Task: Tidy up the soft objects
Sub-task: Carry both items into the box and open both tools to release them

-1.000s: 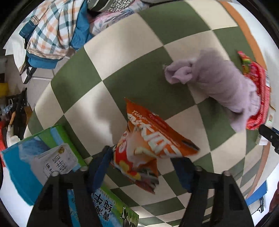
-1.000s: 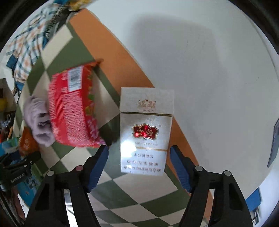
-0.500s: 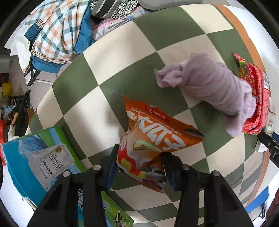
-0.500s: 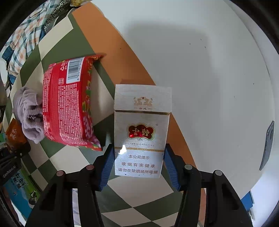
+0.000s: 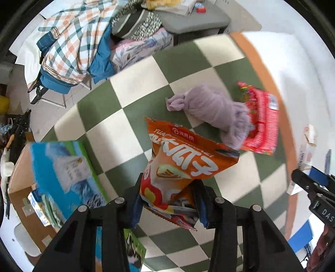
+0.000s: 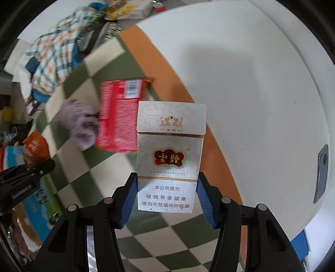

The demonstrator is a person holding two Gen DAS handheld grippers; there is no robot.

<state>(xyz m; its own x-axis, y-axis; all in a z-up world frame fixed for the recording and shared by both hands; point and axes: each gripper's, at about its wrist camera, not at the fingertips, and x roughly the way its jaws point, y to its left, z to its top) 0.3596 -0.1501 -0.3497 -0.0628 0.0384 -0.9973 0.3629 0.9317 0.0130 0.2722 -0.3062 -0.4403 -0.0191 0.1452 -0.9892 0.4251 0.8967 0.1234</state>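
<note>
My left gripper (image 5: pixel 168 196) points down over the green-and-white checked mat (image 5: pixel 134 104). Its jaws are closing on an orange snack bag (image 5: pixel 184 159), which hangs crumpled between the blue pads, clear of the mat. A purple rolled cloth (image 5: pixel 211 110) lies beyond it, touching a red snack packet (image 5: pixel 261 121). My right gripper (image 6: pixel 166 200) is shut on the lower half of a silver-white cigarette pack (image 6: pixel 169 154), held above the mat's orange border. The red packet (image 6: pixel 119 117), the purple cloth (image 6: pixel 81 125) and the orange bag (image 6: pixel 34 146) also show in the right wrist view.
A blue-and-green carton (image 5: pixel 62 167) sits in a cardboard box (image 5: pixel 18 167) at the left. Plaid clothes (image 5: pixel 69 46) are heaped on a chair at the back left, beside a grey stool (image 5: pixel 192 18). A dark phone (image 6: pixel 322 173) lies on the white surface (image 6: pixel 251 83).
Both grippers closed, the left on the orange bag, the right on the cigarette pack, and both have risen with them. The mat and objects now look farther away.
</note>
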